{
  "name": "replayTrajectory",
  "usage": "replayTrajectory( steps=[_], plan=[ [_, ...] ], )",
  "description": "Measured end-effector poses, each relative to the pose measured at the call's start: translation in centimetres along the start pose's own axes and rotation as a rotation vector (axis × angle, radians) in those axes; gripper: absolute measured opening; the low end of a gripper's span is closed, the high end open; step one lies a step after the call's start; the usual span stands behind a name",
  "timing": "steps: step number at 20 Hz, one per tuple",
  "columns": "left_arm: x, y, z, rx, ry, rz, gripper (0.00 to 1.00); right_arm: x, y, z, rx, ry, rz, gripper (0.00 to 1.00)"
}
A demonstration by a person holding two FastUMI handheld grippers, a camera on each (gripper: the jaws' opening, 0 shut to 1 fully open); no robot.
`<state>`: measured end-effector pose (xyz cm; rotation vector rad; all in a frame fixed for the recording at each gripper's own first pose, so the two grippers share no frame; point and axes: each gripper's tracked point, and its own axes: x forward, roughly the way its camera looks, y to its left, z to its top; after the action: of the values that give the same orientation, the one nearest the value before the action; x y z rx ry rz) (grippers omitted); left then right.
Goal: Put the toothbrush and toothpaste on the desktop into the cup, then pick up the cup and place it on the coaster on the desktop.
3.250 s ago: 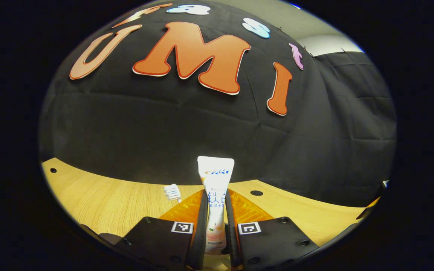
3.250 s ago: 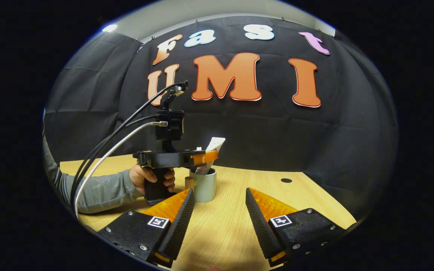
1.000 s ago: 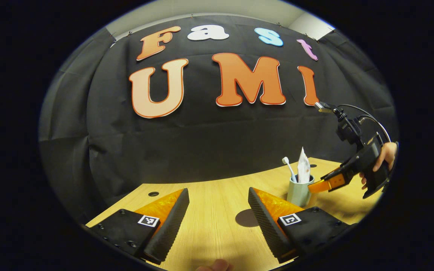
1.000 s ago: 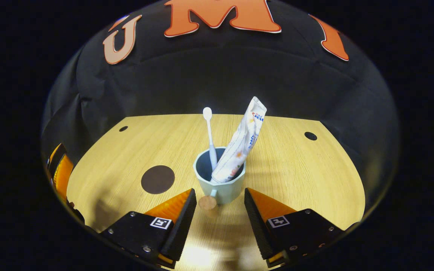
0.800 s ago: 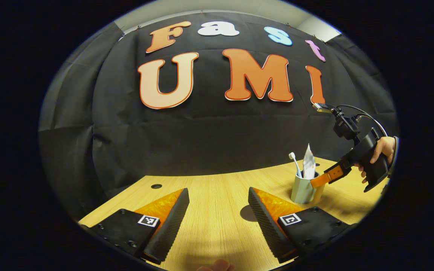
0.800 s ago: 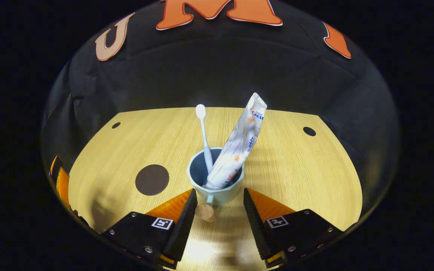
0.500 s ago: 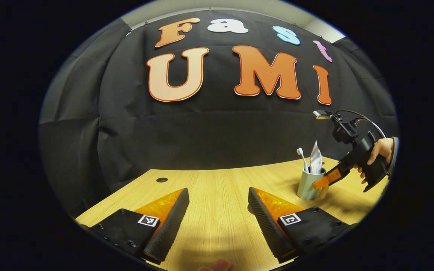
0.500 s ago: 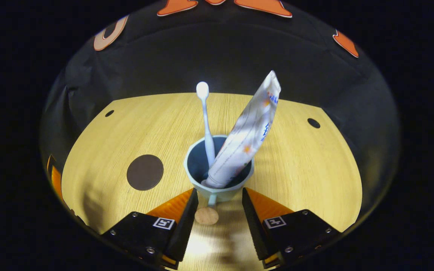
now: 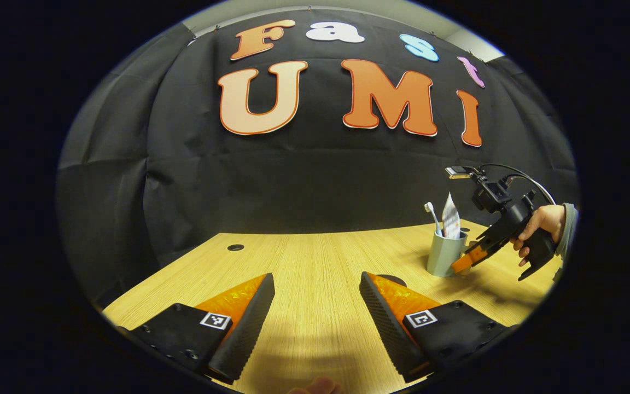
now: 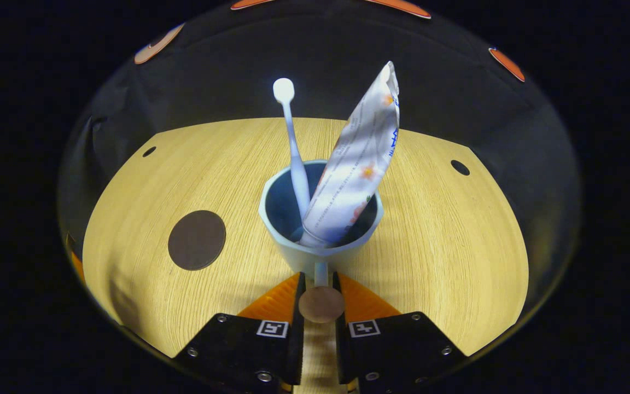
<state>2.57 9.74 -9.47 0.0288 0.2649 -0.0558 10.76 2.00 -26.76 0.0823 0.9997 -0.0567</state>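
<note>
A pale blue cup (image 10: 293, 249) stands on the wooden desk, holding a white toothbrush (image 10: 295, 158) and a leaning toothpaste tube (image 10: 356, 175). My right gripper (image 10: 319, 278) is shut on the cup's handle (image 10: 321, 303), which ends in a round brown knob. The dark round coaster (image 10: 197, 239) lies to the cup's left. In the left gripper view, my left gripper (image 9: 315, 280) hovers open over the desk with nothing between its fingers. Farther right stand the cup (image 9: 444, 254), the toothbrush (image 9: 433, 216), the toothpaste (image 9: 450, 210) and the hand-held right gripper (image 9: 461, 264).
The desk (image 10: 446, 235) has small cable holes (image 10: 460, 167) near its back corners, one also at the far left (image 9: 235, 247). The coaster's edge (image 9: 397, 278) peeks out behind my left gripper's right finger. A hand (image 9: 539, 221) grips the right gripper's handle.
My right gripper moved forward to the cup and shut on its handle. My left gripper stayed open and the cup looks a little farther from it.
</note>
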Motion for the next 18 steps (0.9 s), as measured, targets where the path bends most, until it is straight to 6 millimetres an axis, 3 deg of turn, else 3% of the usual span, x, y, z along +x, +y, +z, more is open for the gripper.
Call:
replayTrajectory(
  steps=[5,11,12,18],
  plan=[
    [-0.6,0.2,-0.3,-0.006,0.006,0.009,1.00,0.0,-0.4,0.3,-0.017,-0.024,-0.014,0.18],
    [-1.4,0.3,-0.9,-0.015,0.021,0.023,1.00,-0.1,-0.1,0.8,-0.008,-0.072,0.015,0.17],
    [-1.5,0.4,-1.0,-0.011,0.019,0.026,0.96,-0.1,0.0,0.8,-0.005,-0.074,0.025,0.17],
    [-2.0,0.3,-0.6,0.006,0.009,0.028,1.00,-0.2,0.0,1.1,-0.009,-0.091,0.066,0.17]
  ],
)
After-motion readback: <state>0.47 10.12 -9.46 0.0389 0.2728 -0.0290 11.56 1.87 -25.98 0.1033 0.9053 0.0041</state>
